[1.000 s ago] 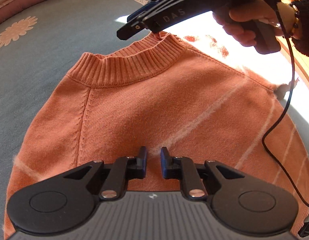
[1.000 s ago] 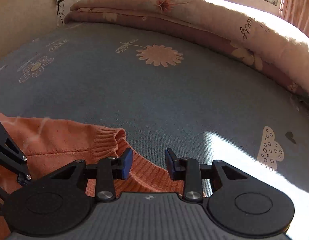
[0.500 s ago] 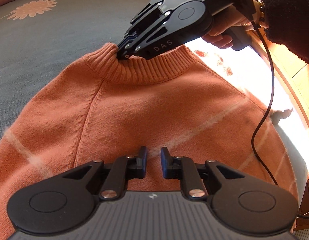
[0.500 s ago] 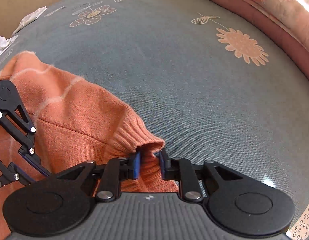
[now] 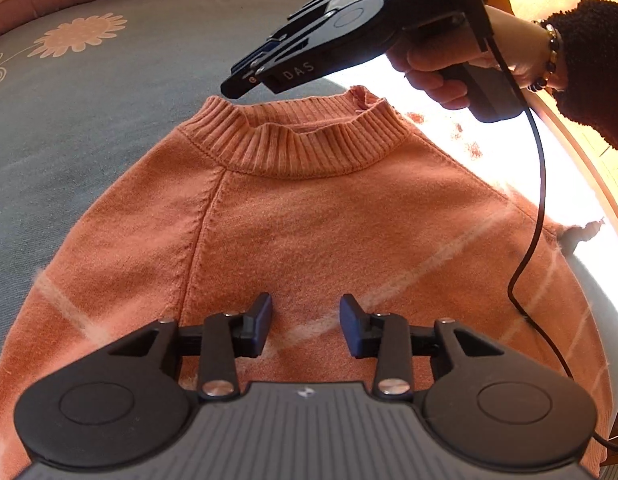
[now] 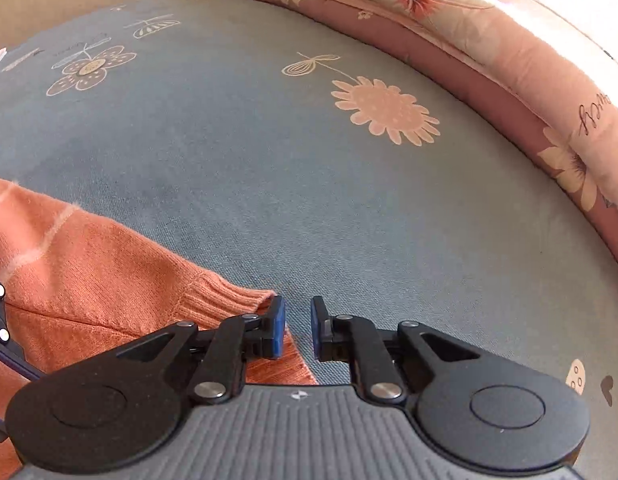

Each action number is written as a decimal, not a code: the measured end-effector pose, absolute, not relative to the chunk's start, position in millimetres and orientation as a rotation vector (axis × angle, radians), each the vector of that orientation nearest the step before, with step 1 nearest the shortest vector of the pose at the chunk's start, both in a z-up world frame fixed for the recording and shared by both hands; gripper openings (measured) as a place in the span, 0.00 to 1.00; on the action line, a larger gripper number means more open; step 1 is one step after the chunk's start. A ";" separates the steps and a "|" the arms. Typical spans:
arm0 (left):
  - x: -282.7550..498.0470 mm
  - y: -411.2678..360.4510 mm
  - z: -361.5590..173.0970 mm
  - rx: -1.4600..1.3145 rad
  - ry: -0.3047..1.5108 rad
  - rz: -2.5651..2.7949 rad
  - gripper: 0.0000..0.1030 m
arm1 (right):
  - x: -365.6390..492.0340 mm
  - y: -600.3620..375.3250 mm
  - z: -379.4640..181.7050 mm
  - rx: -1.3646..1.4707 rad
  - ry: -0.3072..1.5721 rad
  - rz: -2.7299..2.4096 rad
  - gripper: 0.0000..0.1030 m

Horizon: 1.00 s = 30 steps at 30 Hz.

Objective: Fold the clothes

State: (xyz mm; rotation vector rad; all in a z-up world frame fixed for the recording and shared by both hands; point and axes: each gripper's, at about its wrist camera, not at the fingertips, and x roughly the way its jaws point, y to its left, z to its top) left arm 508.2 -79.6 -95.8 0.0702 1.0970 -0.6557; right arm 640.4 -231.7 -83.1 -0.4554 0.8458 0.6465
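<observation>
An orange knit sweater (image 5: 309, 232) with pale stripes lies flat on the blue bed cover, its ribbed collar (image 5: 293, 148) at the far end. My left gripper (image 5: 305, 330) is open and empty, hovering over the sweater's chest. My right gripper (image 6: 297, 328) is open a small gap and empty, just above and beyond the collar's left end (image 6: 229, 300). It also shows in the left wrist view (image 5: 239, 82), held above the collar's left corner, apart from the fabric.
A blue bed cover (image 6: 269, 184) with flower prints spreads beyond the sweater. A folded pink floral quilt (image 6: 489, 48) lies along the far edge. The right gripper's black cable (image 5: 537, 200) hangs over the sweater's right side. Bright sunlight (image 5: 469, 120) falls on the right.
My right gripper has let go of the collar's left end, opened a little and lifted off it. My left gripper has opened from nearly shut. The collar now lies flat.
</observation>
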 end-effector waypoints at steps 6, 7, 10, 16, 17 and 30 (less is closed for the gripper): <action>513.8 -92.6 -88.7 0.115 1.044 -0.664 0.36 | 606.0 -281.9 -58.8 -0.244 0.878 0.533 0.24; 516.1 -94.5 -87.4 0.119 1.037 -0.666 0.36 | 596.4 -286.8 -60.5 -0.217 0.894 0.524 0.24; 522.6 -101.0 -90.2 0.148 1.019 -0.658 0.36 | 569.2 -297.2 -67.6 -0.156 0.936 0.499 0.24; 528.3 -106.6 -101.7 0.218 1.009 -0.628 0.36 | 527.2 -292.3 -93.2 -0.114 0.960 0.451 0.32; 530.0 -104.9 -103.1 0.231 1.008 -0.609 0.37 | 525.4 -291.5 -98.5 -0.102 0.965 0.430 0.32; 518.7 -105.3 -85.9 0.202 1.024 -0.650 0.38 | 515.4 -335.2 -77.5 0.073 0.878 0.127 0.47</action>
